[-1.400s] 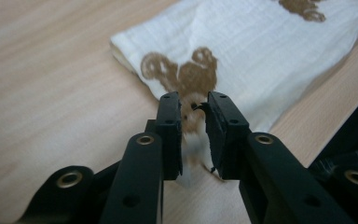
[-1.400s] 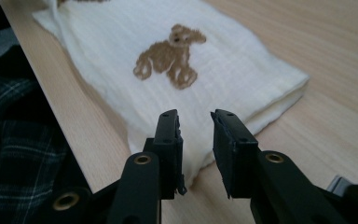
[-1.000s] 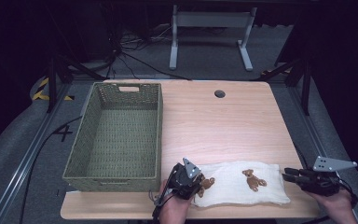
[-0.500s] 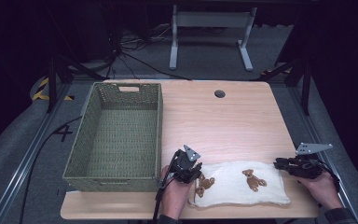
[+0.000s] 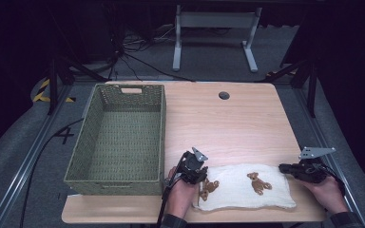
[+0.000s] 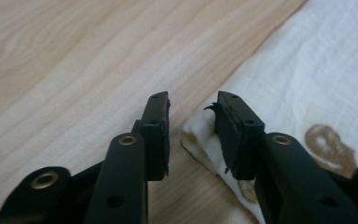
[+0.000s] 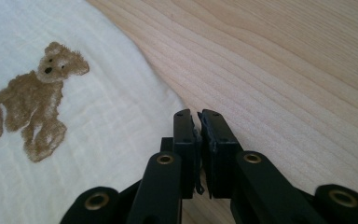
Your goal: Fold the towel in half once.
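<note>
Two claws worked the white cloth [image 5: 247, 187] at the counter's [image 5: 237, 123] six-o'clock edge, its long axis running nine to three. Left claw [image 6: 192, 128], closing, stood part-open astride the nine-o'clock corner; right claw [image 7: 198, 140], just closing, had pinched the three-o'clock edge.

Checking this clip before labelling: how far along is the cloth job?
Early stage. Done: both grippers are at the cloth's far corners. In hand: the right gripper jaws have just been closing and look shut at the cloth's edge, though whether fabric is pinched can't be told; the left gripper jaws have been closing around a corner fold, gap remaining. Left: likely lifting or folding; the cloth lies flat, and the basket holds nothing.
</note>
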A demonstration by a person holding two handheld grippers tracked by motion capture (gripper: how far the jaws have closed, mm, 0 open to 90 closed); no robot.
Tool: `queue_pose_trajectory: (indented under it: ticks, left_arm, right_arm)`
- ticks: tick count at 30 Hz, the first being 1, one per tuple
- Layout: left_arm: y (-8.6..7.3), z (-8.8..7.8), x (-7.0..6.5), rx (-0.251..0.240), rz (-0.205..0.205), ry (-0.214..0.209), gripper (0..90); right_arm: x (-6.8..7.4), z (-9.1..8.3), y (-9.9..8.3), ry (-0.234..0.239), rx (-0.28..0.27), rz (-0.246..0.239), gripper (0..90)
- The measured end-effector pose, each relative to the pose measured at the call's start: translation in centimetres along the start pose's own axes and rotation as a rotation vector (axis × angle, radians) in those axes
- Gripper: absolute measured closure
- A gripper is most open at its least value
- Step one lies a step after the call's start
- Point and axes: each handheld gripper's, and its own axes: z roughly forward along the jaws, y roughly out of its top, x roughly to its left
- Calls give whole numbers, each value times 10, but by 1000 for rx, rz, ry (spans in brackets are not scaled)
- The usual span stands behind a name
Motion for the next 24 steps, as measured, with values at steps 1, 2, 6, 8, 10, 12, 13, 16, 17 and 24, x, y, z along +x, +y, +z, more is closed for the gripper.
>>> queue_pose_trajectory:
  ticks: [1,2,6,8,10,12,13,16,17,24]
  left_arm:
    - [-1,0,0,-6,-6,-14,705]
    - [-2,0,0,-9,-7,-22,746]
    - [-3,-1,4,-7,-12,-61,859]
    - [-2,-2,4,-5,-8,-44,868]
    - [-2,-2,7,-23,-20,-43,869]
    - [-1,-3,10,-39,-24,-34,869]
    - [1,-3,13,-50,-28,-36,869]
    - [6,0,17,-62,-36,-18,868]
    - [8,1,19,-68,-41,-11,868]
    - [23,11,38,-107,-84,4,868]
  right_arm:
    - [0,0,0,0,0,0,849]
    - [0,0,0,0,0,1,850]
    - [0,0,0,-3,-1,-3,860]
    - [1,0,0,-10,-1,-11,864]
    - [0,-1,1,-13,-12,-6,864]
    - [-2,-3,4,-17,-26,1,865]
    - [-3,-3,5,-19,-33,0,865]
    - [-6,0,12,-28,-39,-1,865]
    - [-8,2,14,-30,-40,0,865]
    - [-21,9,28,-60,-64,8,865]
